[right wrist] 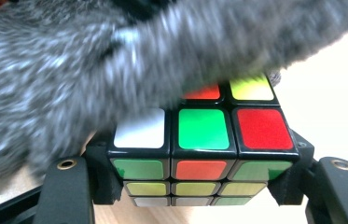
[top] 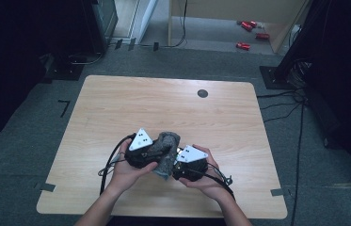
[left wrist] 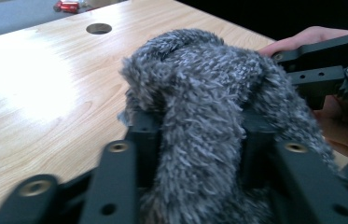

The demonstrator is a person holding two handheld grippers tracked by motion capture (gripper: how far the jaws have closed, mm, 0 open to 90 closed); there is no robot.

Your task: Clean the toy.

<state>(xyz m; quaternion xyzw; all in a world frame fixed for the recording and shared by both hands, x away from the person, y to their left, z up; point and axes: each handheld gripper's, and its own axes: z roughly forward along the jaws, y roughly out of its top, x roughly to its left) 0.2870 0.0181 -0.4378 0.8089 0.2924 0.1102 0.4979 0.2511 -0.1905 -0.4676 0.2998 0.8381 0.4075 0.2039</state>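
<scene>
A grey fuzzy cloth hangs between the two grippers above the near middle of the wooden table. My left gripper is shut on it; in the left gripper view the cloth bulges up from between the jaws of the gripper. My right gripper is shut on a Rubik's cube, clamped at its two sides in the gripper. The cloth lies over the cube's far top rows and hides them. A hand holds each gripper.
A round cable hole sits near the table's far edge. Red objects lie on the floor beyond. Cables run along the floor at the right, and dark equipment stands at both sides.
</scene>
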